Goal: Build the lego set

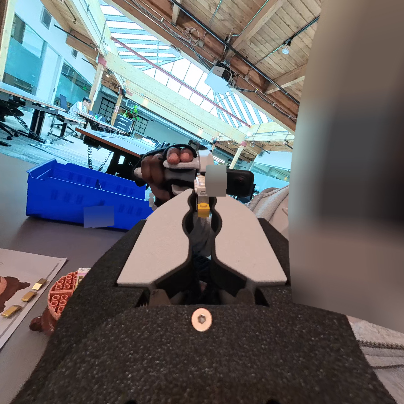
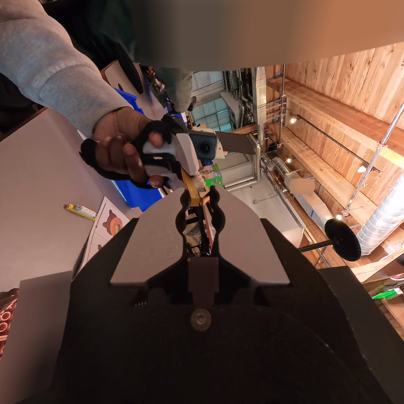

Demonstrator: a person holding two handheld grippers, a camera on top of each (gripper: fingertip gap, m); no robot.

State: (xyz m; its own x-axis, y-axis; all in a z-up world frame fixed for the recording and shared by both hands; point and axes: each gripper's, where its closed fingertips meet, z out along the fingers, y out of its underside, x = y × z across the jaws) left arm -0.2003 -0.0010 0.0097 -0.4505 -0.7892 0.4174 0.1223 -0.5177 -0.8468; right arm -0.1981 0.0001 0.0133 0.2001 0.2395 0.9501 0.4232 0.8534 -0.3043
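Left gripper point(image 1: 202, 204): fingers drawn close, pinching a small yellow brick point(image 1: 203, 209) at the tips; raised off the desk point(image 1: 65, 240), pointing up and outward.

Right gripper point(image 2: 196, 196): fingers drawn close, tips nipping the end of a yellow plate assembly point(image 2: 193, 193). In the left wrist view the same gripper point(image 1: 200, 172) faces the left one tip to tip, a white brick strip point(image 1: 200, 183) standing directly above the yellow brick. Whether the strip and the brick are already joined cannot be told.

Hands: right hand point(image 1: 157, 172) in a black fingerless glove round its gripper's handle; left hand point(image 2: 122, 153) likewise gloved, grey sleeve point(image 2: 54, 72) above.

Blue bin point(image 1: 83, 192): on the desk to the left of the grippers, open-topped, divided lengthwise; contents not visible from this low angle.

Loose items on the desk: instruction sheet point(image 1: 24, 282) at the left edge of the left wrist view, three gold tiles point(image 1: 28, 296) lying on it; beside it a round salmon-and-brown brick build point(image 1: 59, 299), lying tilted with its underside tubes showing, partly hidden by the gripper body. A yellow-and-white brick strip point(image 2: 82, 211) lies alone near the sheet point(image 2: 109, 223) in the right wrist view.

Room: both grippers are held in the air, apart from bin, sheet and builds. Bare desk lies between bin and sheet.
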